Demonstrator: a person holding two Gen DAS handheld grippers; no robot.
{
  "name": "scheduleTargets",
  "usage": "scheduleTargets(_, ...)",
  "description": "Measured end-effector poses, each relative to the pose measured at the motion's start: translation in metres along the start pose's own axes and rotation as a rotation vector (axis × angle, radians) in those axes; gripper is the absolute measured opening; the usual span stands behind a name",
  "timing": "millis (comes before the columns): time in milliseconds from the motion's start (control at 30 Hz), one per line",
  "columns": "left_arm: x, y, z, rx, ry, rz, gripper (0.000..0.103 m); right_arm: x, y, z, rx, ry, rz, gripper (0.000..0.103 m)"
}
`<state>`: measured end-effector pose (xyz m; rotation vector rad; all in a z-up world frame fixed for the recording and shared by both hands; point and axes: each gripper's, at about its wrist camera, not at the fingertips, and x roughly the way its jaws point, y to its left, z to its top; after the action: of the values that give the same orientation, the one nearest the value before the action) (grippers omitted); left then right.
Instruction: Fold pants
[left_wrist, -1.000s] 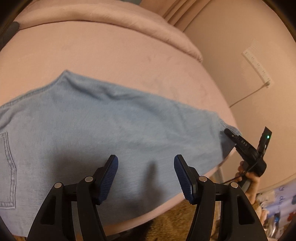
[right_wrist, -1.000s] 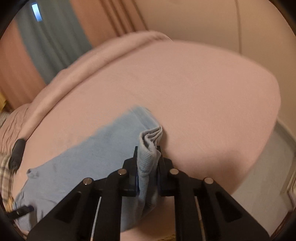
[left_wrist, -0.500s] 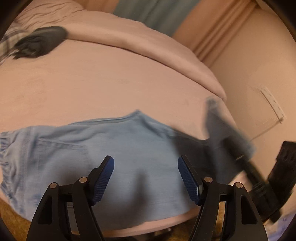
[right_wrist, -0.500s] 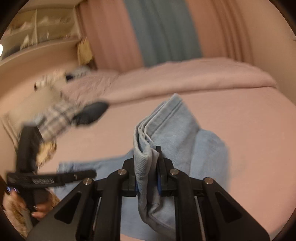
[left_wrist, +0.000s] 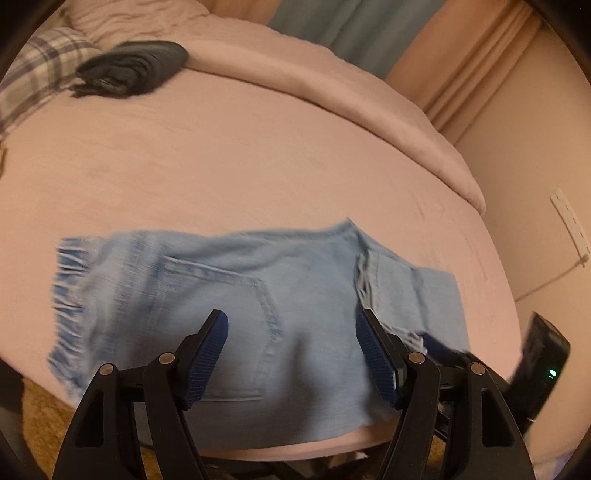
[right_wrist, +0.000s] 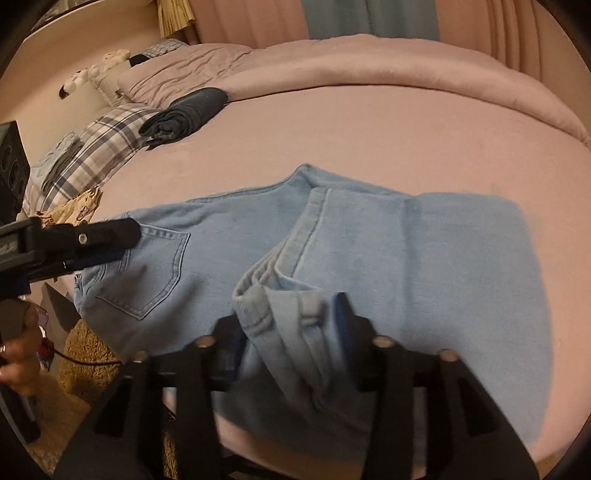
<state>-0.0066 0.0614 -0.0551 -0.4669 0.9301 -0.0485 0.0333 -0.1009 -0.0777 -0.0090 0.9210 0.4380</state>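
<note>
Light blue jeans lie on the pink bed near its front edge, back pocket up, with the leg end folded back over the thigh. My left gripper is open and empty, hovering above the seat of the jeans. My right gripper has its jaws spread, with the bunched leg hems of the jeans lying loosely between them. The left gripper also shows at the left of the right wrist view.
A folded dark garment and a plaid pillow lie at the far left of the bed. A rolled pink duvet runs along the back. A brown rug covers the floor below the bed edge.
My right gripper carried the leg hems leftward over the jeans, folding the legs onto the seat, and its jaws have spread apart. My left gripper rose and tilted back, staying open.
</note>
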Motion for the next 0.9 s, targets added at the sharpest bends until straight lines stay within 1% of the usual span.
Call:
scheduleTargets(33, -0.005, 0.008, 0.002, -0.013, -0.013, 0.012, 0.072, -0.007, 0.000, -0.001, 0.007, -0.008, -0.022, 0.074)
scheduleTargets(67, -0.007, 0.016, 0.005, -0.022, -0.019, 0.021, 0.075, -0.011, 0.000, -0.003, 0.015, -0.014, -0.029, 0.076)
scheduleTargets(133, -0.013, 0.034, 0.005, -0.056, -0.034, 0.068, 0.080, -0.022, -0.002, -0.004, 0.036, -0.040, -0.025, 0.076)
scheduleTargets(200, -0.022, 0.054, 0.005, -0.098, -0.059, 0.132, 0.081, -0.025, -0.004, -0.008, 0.043, -0.049, -0.048, 0.078)
scheduleTargets(233, -0.026, 0.064, 0.005, -0.120, -0.071, 0.152, 0.081, -0.023, -0.007, -0.010, 0.050, -0.047, -0.062, 0.080)
scheduleTargets(300, -0.033, 0.083, 0.004, -0.162, -0.101, 0.165, 0.085, -0.014, -0.012, -0.011, 0.074, -0.016, -0.063, 0.080)
scheduleTargets(367, -0.040, 0.101, 0.003, -0.203, -0.127, 0.196, 0.093, 0.000, -0.016, -0.019, 0.099, 0.030, -0.043, 0.081)
scheduleTargets(400, -0.042, 0.112, 0.001, -0.221, -0.130, 0.221, 0.094, 0.004, -0.012, -0.020, 0.092, 0.033, -0.052, 0.083)
scheduleTargets(433, -0.041, 0.117, 0.001, -0.230, -0.128, 0.230, 0.094, 0.002, -0.013, -0.023, 0.079, 0.027, -0.060, 0.083)
scheduleTargets(467, -0.037, 0.120, 0.000, -0.236, -0.121, 0.233, 0.094, 0.001, -0.011, -0.023, 0.069, 0.025, -0.062, 0.083)
scheduleTargets(567, -0.025, 0.135, -0.005, -0.251, -0.069, 0.236, 0.094, -0.001, -0.004, -0.024, 0.052, 0.034, -0.042, 0.083)
scheduleTargets(667, -0.013, 0.139, -0.010, -0.260, -0.023, 0.224, 0.094, -0.001, 0.000, -0.026, 0.033, 0.037, -0.066, 0.083)
scheduleTargets(767, 0.001, 0.139, -0.012, -0.259, 0.035, 0.113, 0.095, -0.001, 0.002, -0.026, 0.029, 0.039, -0.076, 0.082)
scheduleTargets(800, 0.006, 0.138, -0.013, -0.262, 0.038, 0.088, 0.095, -0.002, 0.002, -0.027, 0.027, 0.039, -0.081, 0.082)
scheduleTargets(867, 0.009, 0.131, -0.014, -0.229, 0.011, 0.110, 0.095, -0.003, 0.003, -0.026, 0.028, 0.038, -0.082, 0.082)
scheduleTargets(900, 0.012, 0.126, -0.014, -0.207, 0.012, 0.126, 0.093, -0.003, 0.003, -0.026, 0.032, 0.037, -0.080, 0.082)
